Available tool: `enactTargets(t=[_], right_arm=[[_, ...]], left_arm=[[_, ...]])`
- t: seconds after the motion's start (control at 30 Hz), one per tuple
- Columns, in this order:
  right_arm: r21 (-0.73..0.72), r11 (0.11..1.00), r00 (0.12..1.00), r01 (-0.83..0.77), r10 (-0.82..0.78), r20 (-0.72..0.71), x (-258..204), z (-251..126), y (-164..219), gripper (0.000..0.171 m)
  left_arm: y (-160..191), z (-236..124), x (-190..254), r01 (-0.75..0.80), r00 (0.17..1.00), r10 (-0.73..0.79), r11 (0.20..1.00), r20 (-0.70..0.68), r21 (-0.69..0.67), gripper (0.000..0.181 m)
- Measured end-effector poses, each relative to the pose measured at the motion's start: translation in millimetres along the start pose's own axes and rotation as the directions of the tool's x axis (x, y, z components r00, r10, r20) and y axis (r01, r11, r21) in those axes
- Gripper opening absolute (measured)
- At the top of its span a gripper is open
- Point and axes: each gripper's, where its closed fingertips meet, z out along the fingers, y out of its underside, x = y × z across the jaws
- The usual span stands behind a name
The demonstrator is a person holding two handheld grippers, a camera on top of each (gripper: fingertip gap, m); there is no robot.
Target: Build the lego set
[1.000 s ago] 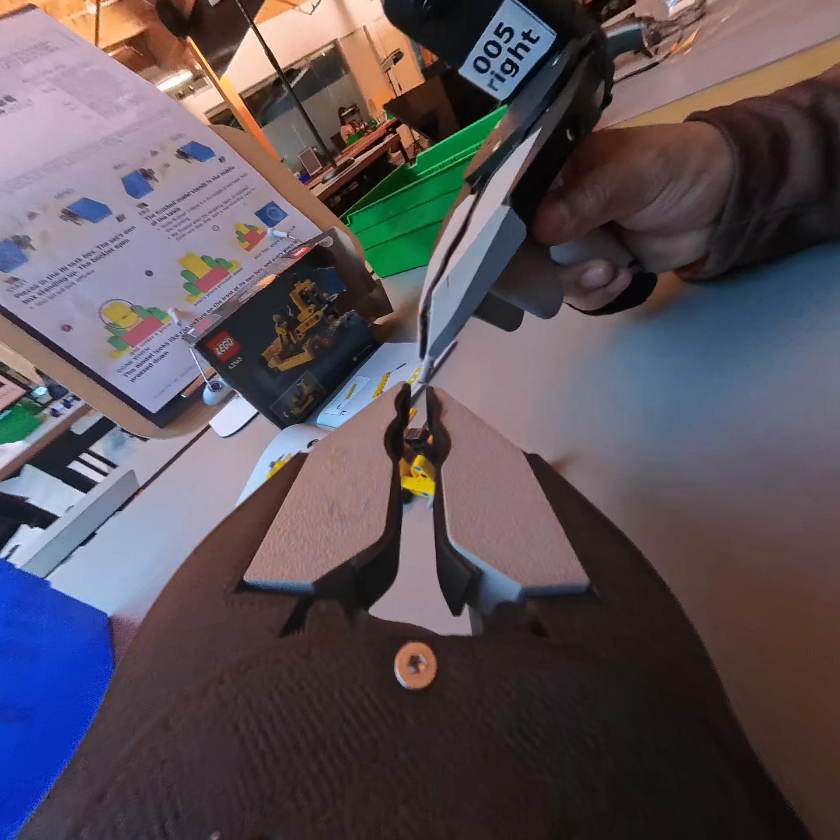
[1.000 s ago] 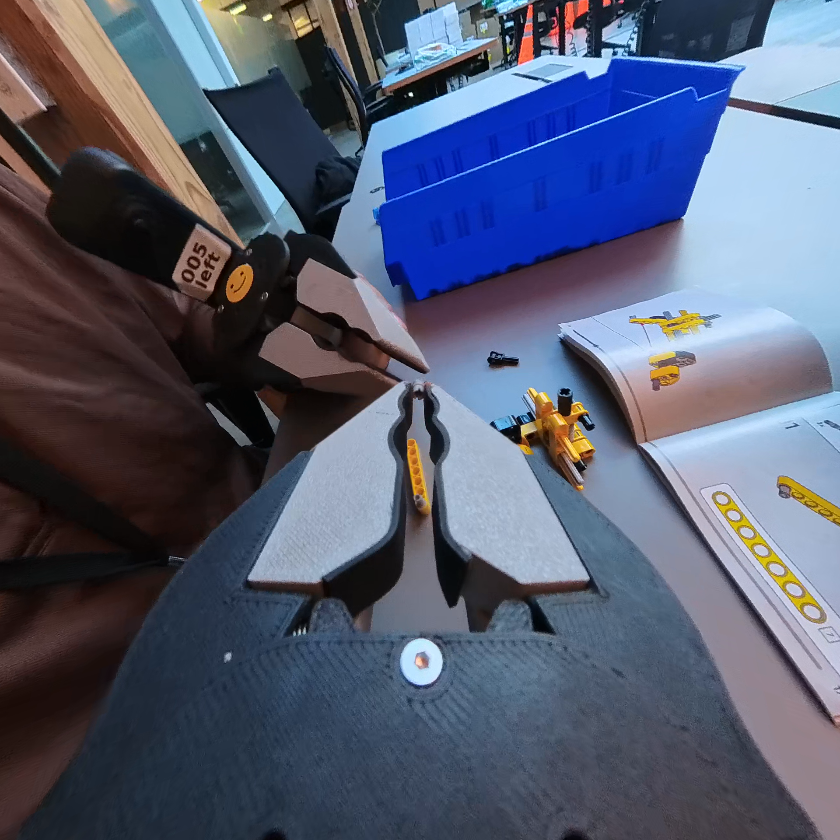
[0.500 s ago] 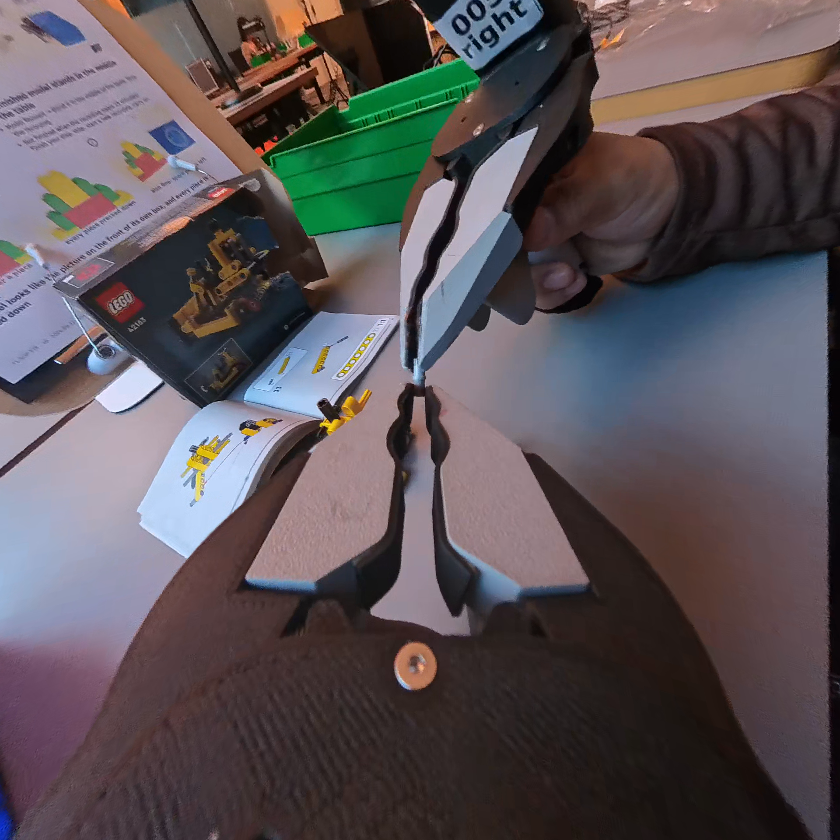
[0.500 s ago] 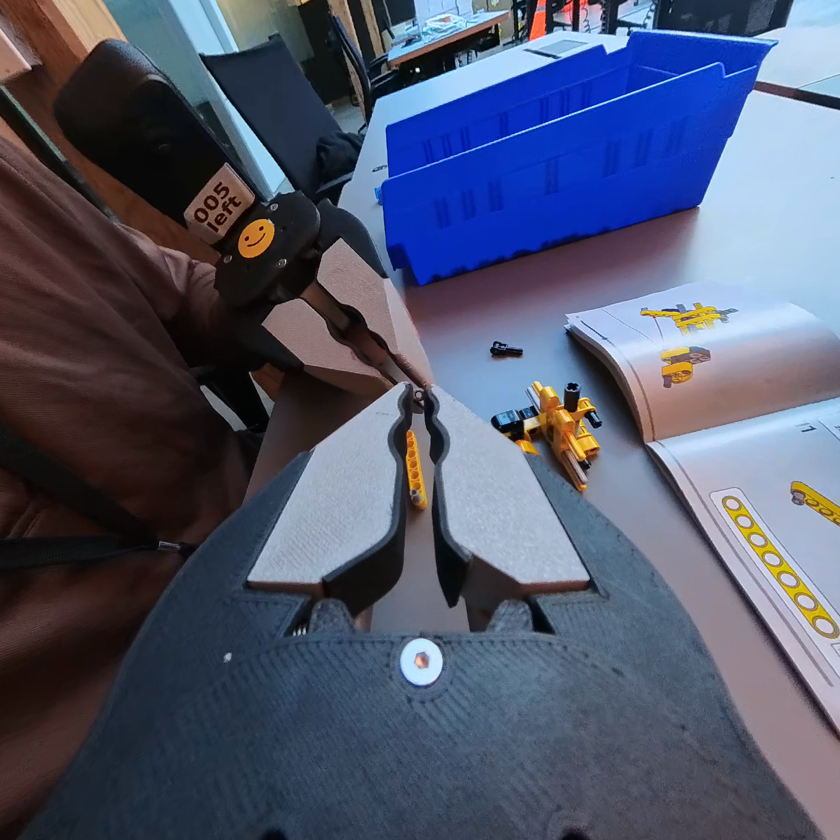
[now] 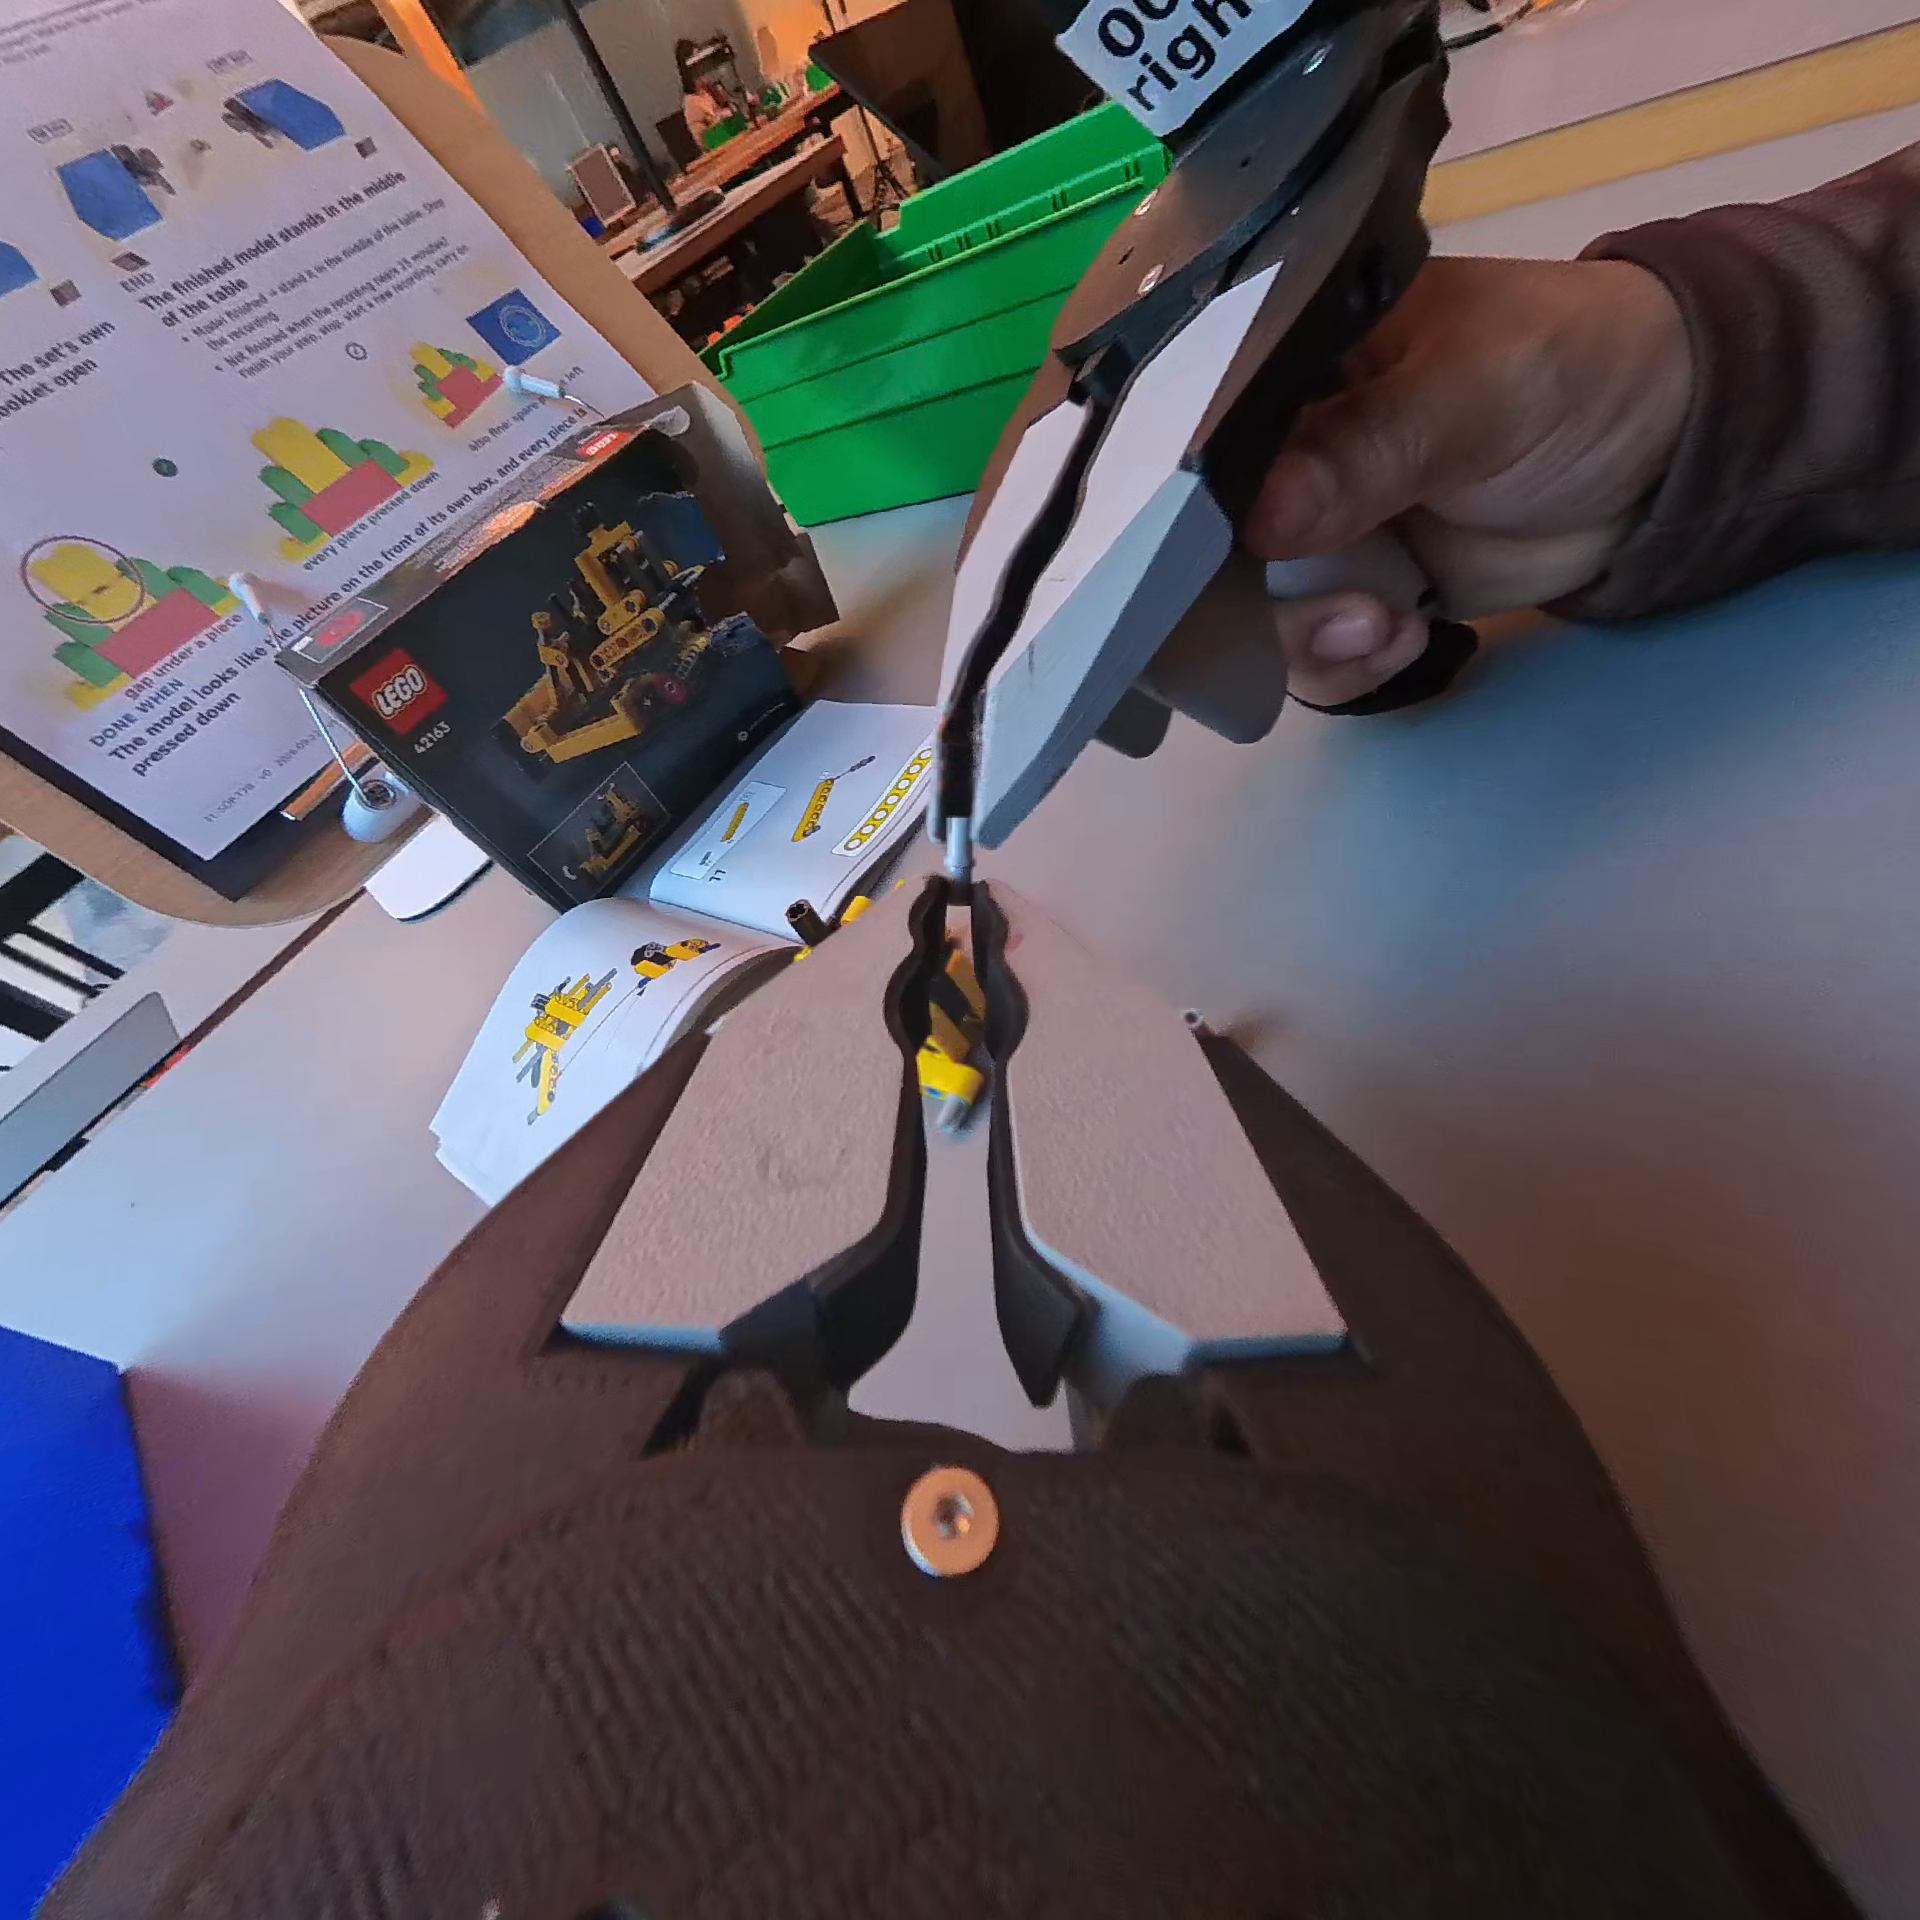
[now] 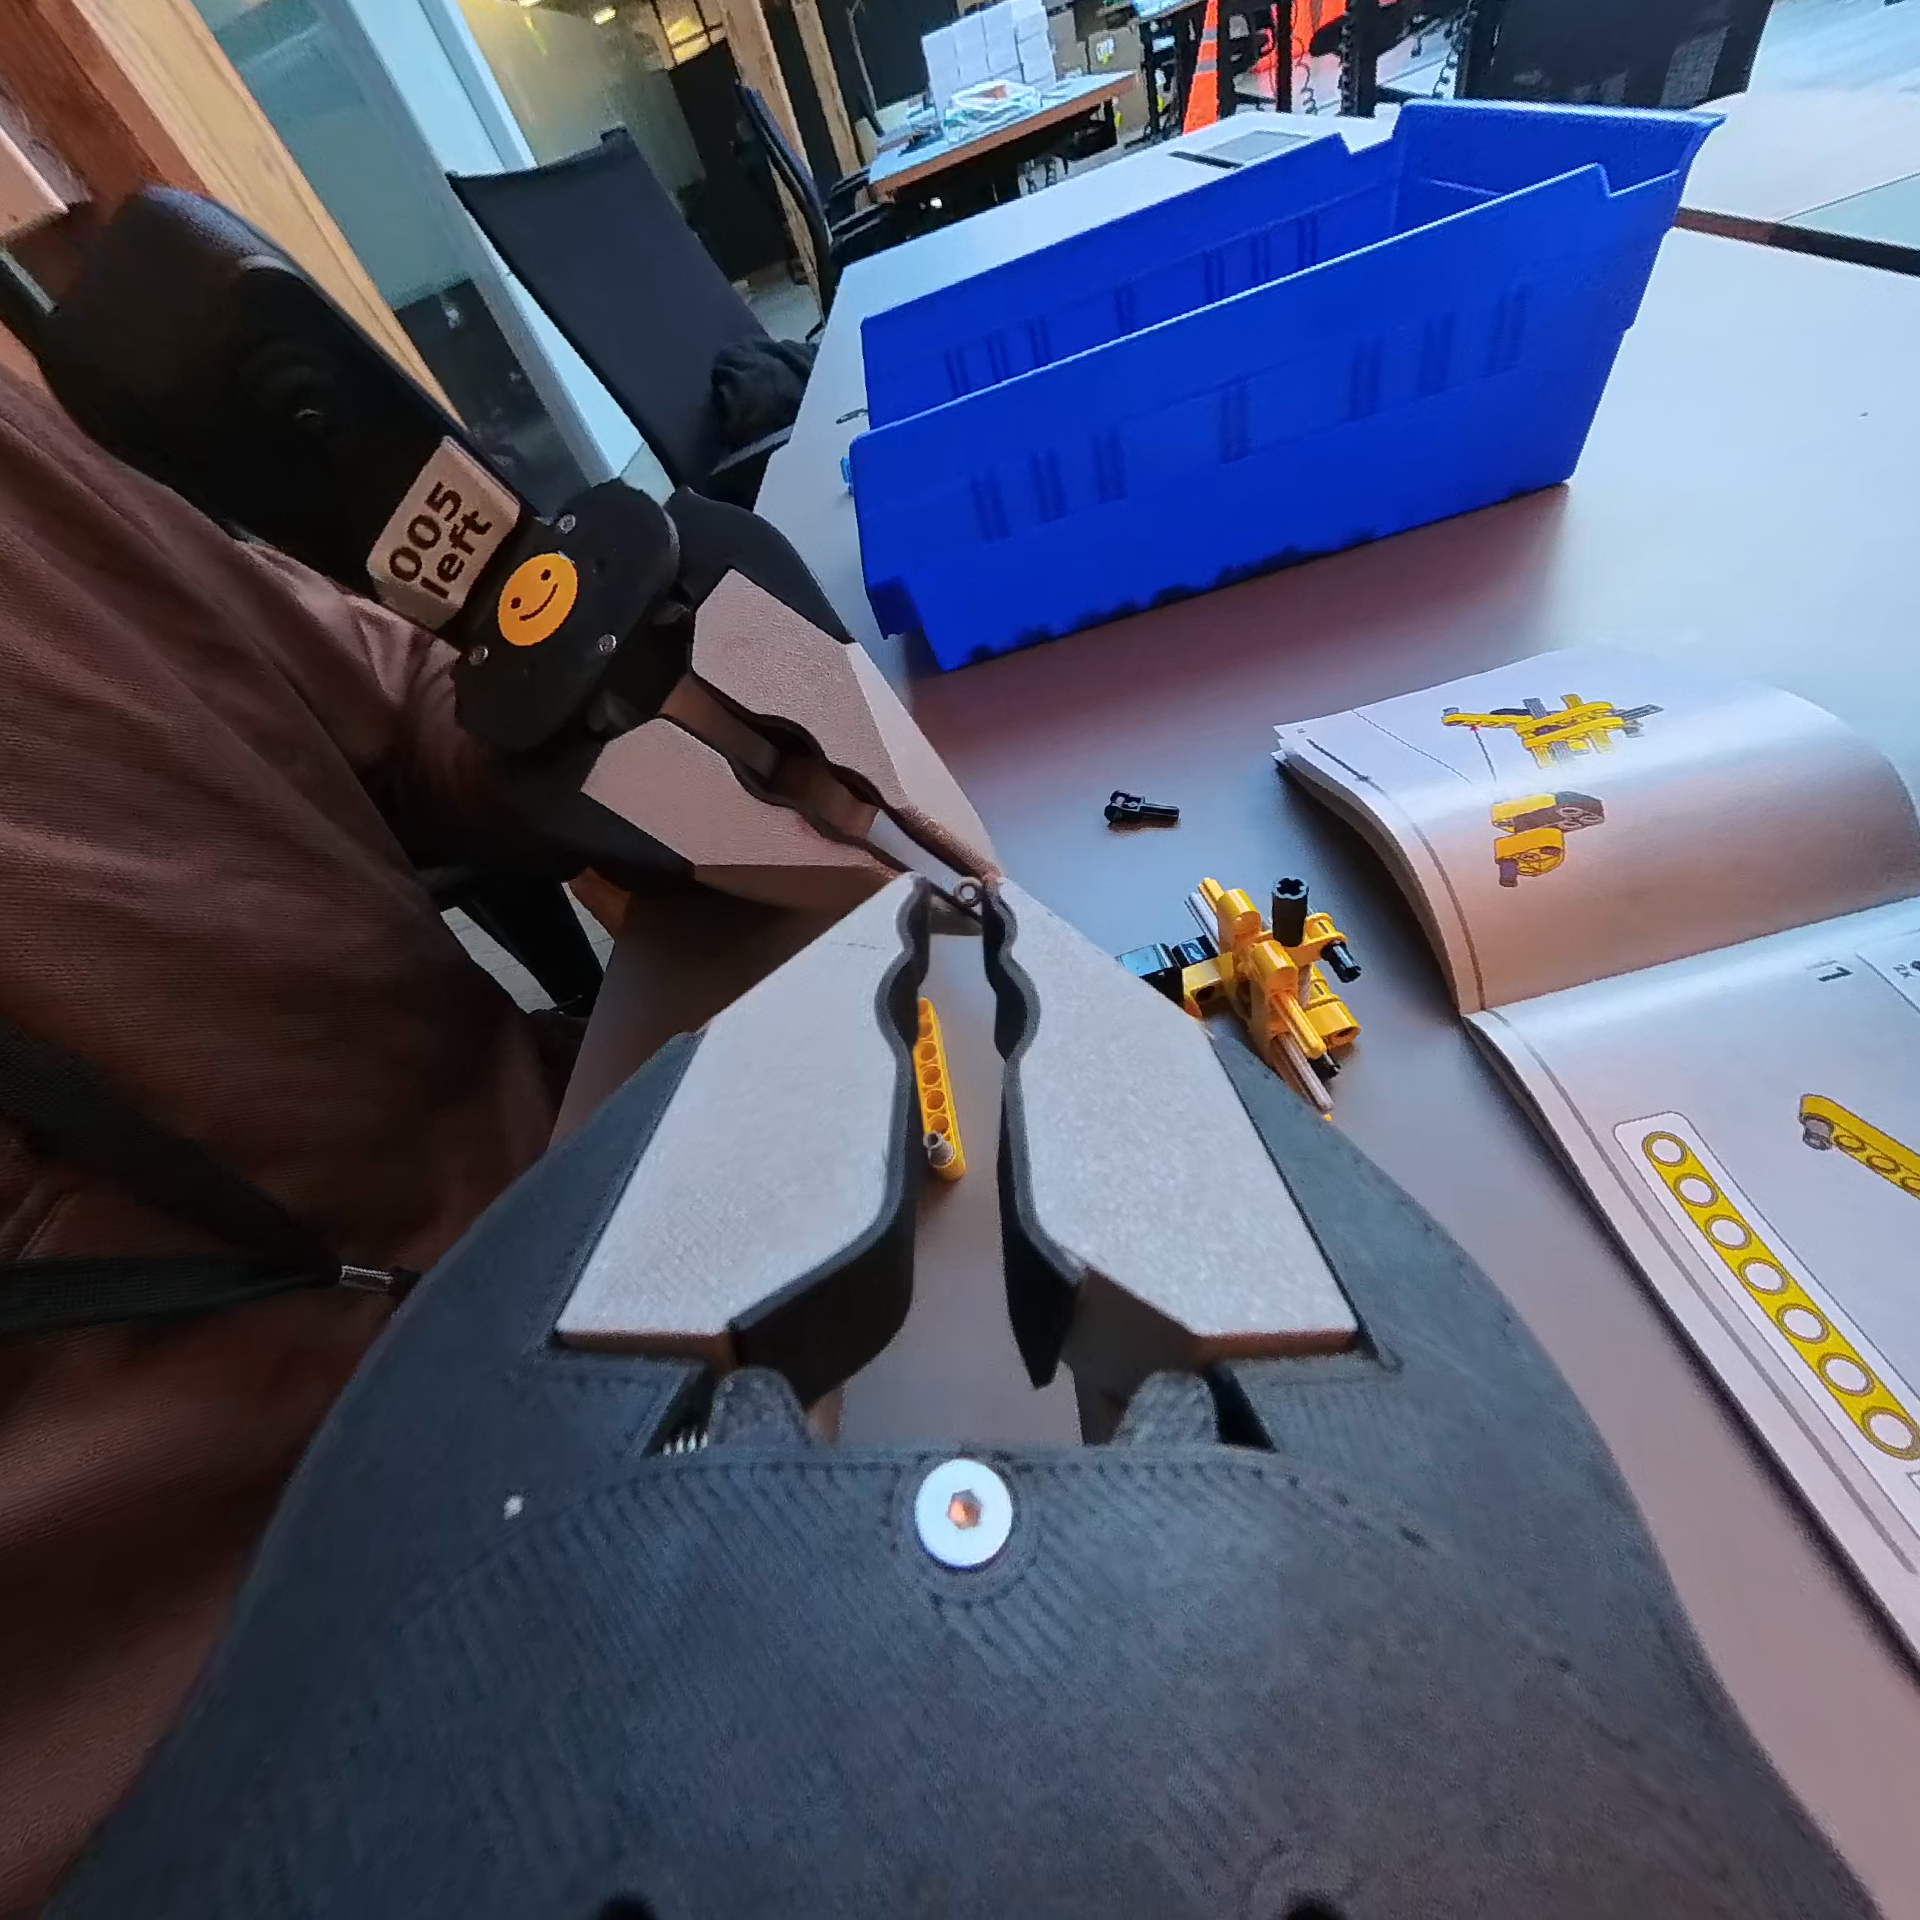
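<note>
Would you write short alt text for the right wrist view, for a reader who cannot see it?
The right gripper pinches a small grey pin at its fingertips, meeting the tips of the left gripper above a dark table. On the table lie a yellow beam, a part-built yellow model, an open instruction booklet and a blue bin.

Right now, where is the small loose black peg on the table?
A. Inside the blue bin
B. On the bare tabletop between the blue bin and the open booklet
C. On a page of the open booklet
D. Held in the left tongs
B: in the right wrist view the black peg lies alone on the bare table, in front of the blue bin and left of the open booklet.
</note>
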Motion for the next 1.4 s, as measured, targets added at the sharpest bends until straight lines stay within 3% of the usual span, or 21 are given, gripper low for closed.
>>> enactTargets(t=[0.03, 0.47, 0.57, 0.67, 0.9, 1.13, 1.4], right_arm=[[-0.001, 1.0, 1.0, 0.0, 0.0, 0.003, 0, 0, 0, 0.006], [-0.027, 0.999, 0.999, 0.031, -0.031, -0.012, 0, 3, 2, 0.001], [-0.081, 0.994, 0.998, 0.067, -0.067, 0.0, -5, 6, 8, 0.001], [-0.17, 0.977, 0.991, 0.131, -0.132, 0.008, -10, 13, 19, 0.001], [-0.352, 0.91, 0.974, 0.218, -0.226, 0.018, -17, 38, 37, 0.001], [-0.457, 0.865, 0.975, 0.206, -0.22, 0.022, -11, 46, 57, 0.001], [-0.472, 0.858, 0.976, 0.202, -0.216, 0.024, -9, 47, 59, 0.001]], left_arm=[[0, 0, 0, -0.008, 1.0, 0.008, 1.0, 0.006, -0.001, 0.001], [2, -2, 4, -0.002, 1.0, 0.002, 1.0, -0.005, -0.015, 0.005], [8, -12, 11, 0.064, 0.991, -0.071, 0.996, -0.116, -0.061, 0.011], [32, -24, 18, 0.095, 0.962, -0.141, 0.975, -0.232, -0.199, 0.017], [68, -31, 38, 0.003, 0.891, -0.166, 0.933, -0.422, -0.361, 0.018], [68, -23, 37, -0.006, 0.883, -0.166, 0.931, -0.439, -0.365, 0.006], [69, -24, 33, 0.008, 0.88, -0.182, 0.93, -0.439, -0.368, 0.01]])
